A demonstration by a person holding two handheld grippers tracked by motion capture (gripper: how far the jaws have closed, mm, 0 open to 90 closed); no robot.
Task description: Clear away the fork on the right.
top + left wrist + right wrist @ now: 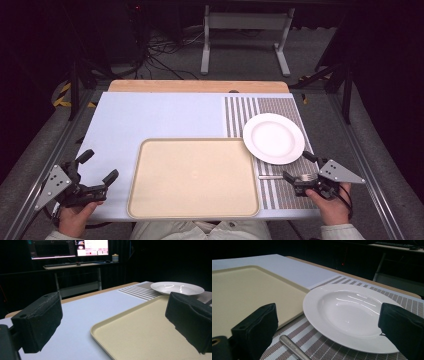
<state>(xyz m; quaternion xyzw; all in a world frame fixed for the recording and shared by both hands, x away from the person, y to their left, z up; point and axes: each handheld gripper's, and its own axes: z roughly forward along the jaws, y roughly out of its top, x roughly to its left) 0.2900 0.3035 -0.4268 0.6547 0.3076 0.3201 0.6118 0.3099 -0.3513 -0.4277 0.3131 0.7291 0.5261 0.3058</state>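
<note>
Your right gripper hangs over the striped mat at the table's right side, its jaws spread wide with nothing between them. Just under it lies the fork, a slim metal piece resting flat on the mat, handle pointing toward the tray and tines toward your right hand. In the right gripper view you see only its rounded, dull silver handle end between the jaws, low on the mat, touching neither pad. Beyond the fork sits the plate, white, round and glossy, with a broad rim and a shallow well; it is empty and lies on the mat, its edge just reaching the tray's far right corner. The tray is beige, rectangular, with a raised lip, and bare. Your left gripper rests off the tray's left edge over the pale blue cover, jaws likewise released and holding nothing.
</note>
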